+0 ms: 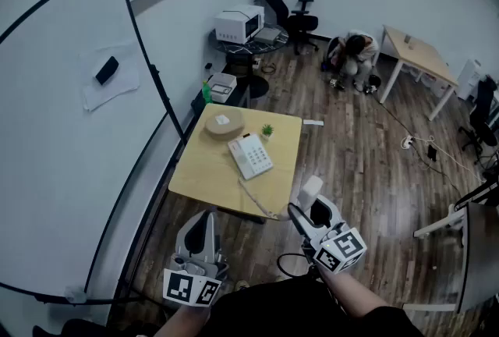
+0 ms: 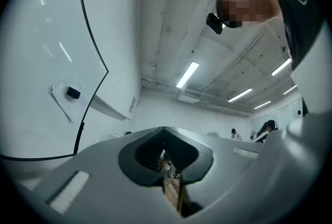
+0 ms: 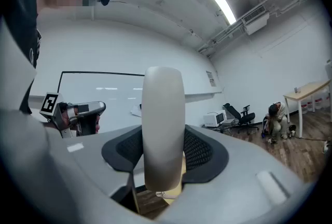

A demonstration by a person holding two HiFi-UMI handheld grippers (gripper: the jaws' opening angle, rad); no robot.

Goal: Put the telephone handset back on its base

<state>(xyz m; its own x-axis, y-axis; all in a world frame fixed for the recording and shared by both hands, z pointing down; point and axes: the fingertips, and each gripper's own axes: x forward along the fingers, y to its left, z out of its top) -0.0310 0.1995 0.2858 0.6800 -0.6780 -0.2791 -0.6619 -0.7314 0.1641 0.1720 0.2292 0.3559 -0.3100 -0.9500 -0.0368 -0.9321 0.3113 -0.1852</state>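
Alignment matters most: I'd carry the handset (image 3: 163, 129) toward eleven o'clock over the table (image 1: 204, 170), lay it flat along the base (image 1: 251, 155), and keep the cord (image 1: 254, 200) slack. The right gripper (image 1: 313, 207) clamps it with jaws set wide, off the table's five-o'clock corner. The left gripper (image 1: 204, 235) is closed on nothing. The handset is a smooth, off-white, rounded bar, held upright.

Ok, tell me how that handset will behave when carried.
The handset looks like rigid, smooth plastic, so it probably won't flex but might slip in the pads. Most of it sticks out past the jaws, so it may pivot. The cord trailing from the base may tug it.
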